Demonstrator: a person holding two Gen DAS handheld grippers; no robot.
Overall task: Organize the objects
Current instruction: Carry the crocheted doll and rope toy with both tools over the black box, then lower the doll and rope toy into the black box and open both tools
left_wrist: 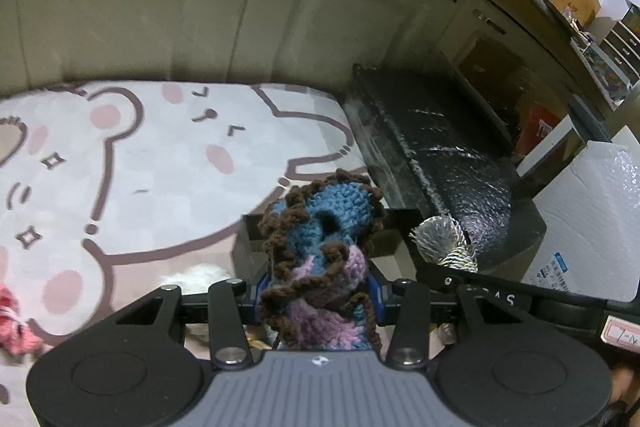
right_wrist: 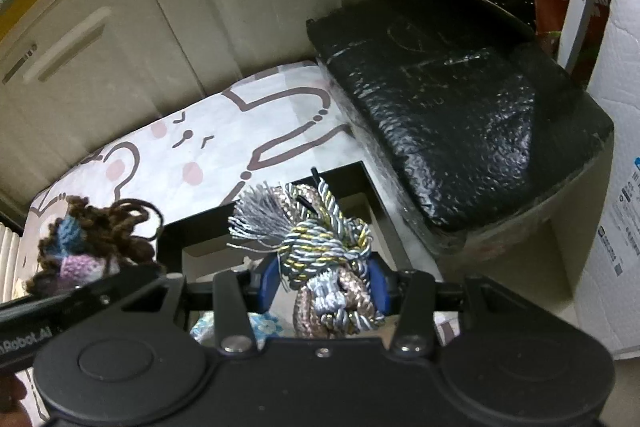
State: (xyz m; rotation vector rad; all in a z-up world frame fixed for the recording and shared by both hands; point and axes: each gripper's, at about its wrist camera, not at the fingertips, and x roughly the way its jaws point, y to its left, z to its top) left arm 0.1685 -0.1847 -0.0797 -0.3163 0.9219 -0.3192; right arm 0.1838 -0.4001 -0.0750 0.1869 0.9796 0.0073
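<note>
Left gripper (left_wrist: 318, 293) fingers clamped on blue-and-pink crocheted toy with brown yarn trim (left_wrist: 324, 227); right gripper (right_wrist: 324, 285) fingers clamped on silver-gold twisted cord tassel bundle (right_wrist: 316, 239), both above black open-topped box (right_wrist: 352, 183).

The crocheted piece (right_wrist: 92, 239) hangs left of the tasselled cord bundle (right_wrist: 320, 247), above the box (right_wrist: 276, 195).

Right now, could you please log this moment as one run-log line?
left claw: shut on crochet piece | right claw: shut on tasselled cord bundle | both above black bin on bear mat
</note>
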